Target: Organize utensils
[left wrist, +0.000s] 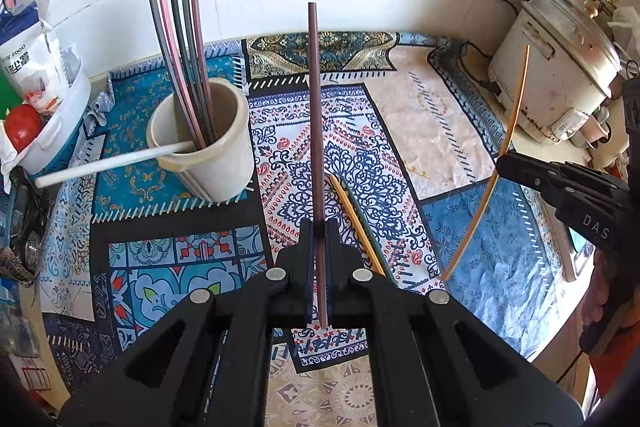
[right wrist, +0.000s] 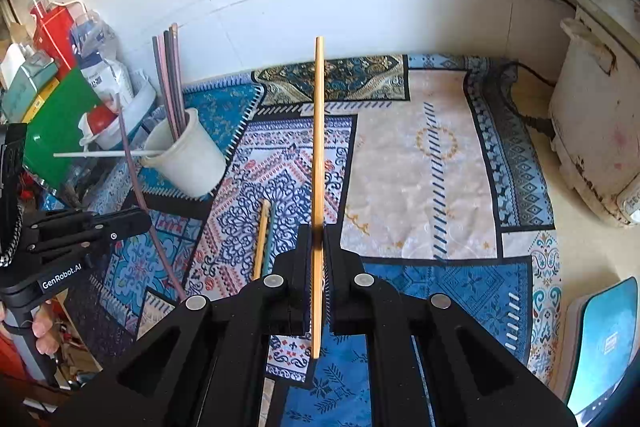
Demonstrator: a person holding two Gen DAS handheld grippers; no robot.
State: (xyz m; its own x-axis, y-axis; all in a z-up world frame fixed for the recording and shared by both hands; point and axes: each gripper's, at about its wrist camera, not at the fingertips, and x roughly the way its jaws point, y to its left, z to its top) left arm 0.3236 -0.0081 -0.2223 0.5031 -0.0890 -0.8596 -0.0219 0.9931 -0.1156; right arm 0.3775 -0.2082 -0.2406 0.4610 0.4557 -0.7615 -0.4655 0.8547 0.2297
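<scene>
- Covering the counter, a patterned cloth [left wrist: 436, 131] in blue, white and beige lies under everything; its near edge is hidden behind the black gripper bodies in both views.
- A white rice cooker [left wrist: 556, 75] stands at the right end of the counter, cut off by the frame edge, so its far side cannot be seen.
- A cream utensil pot [left wrist: 208, 143] stands on the cloth at the left, holding several dark and pink chopsticks [left wrist: 180, 55] upright, and one white chopstick [left wrist: 108, 163] leans out over its rim.
- The left gripper [left wrist: 319, 231] is clenched on a dark purple chopstick [left wrist: 314, 115], which runs straight between the two fingers and sticks out far past the tips, clear above the cloth.
- The right gripper [right wrist: 318, 231] is clenched in the same way on a light wooden chopstick [right wrist: 319, 131], gripped near its lower end, with the short end showing behind the fingers.
- Between the two grippers, a yellow chopstick [left wrist: 356, 223] lies flat on the cloth with a darker green one close beside it; their near ends are hidden behind the gripper fingers.
</scene>
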